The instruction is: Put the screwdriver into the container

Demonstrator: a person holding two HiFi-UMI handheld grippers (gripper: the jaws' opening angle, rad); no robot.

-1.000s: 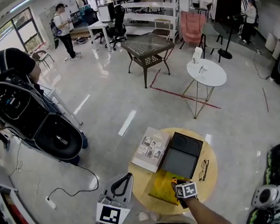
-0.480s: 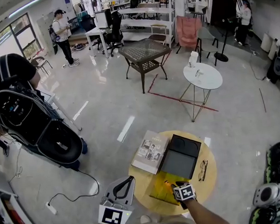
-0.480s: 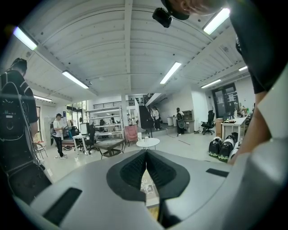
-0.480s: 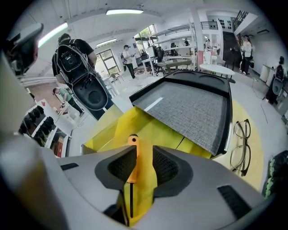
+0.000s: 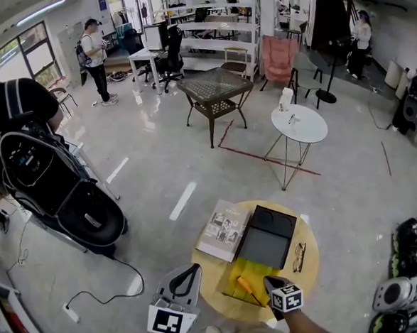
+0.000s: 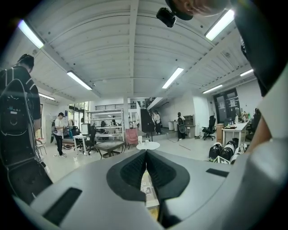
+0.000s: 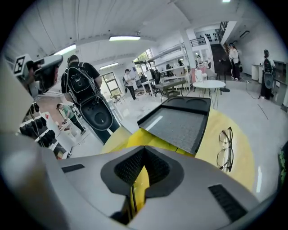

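Grasp looks done: right gripper [image 7: 143, 155] just clamped shut on screwdriver [image 5: 244, 286] shaft, just on the near side of container [image 5: 268, 240], over yellow sheet [image 5: 234, 296]. Left gripper [image 6: 146, 156] clenched, empty. Next: carry over container, release.

From the head camera we look steeply down, from well above, onto the round light-wood table [image 5: 208, 269] and far across the hall floor. The camera on our left gripper [image 5: 189, 272] sits low beside that table and faces almost level towards the white round side table [image 6: 148, 145]. The camera on our right gripper [image 5: 269, 285] hangs close over the tabletop, tilted down at the flat black rectangular tray [image 7: 180, 126]. All three views share the side table. The head and right gripper views share the tray.
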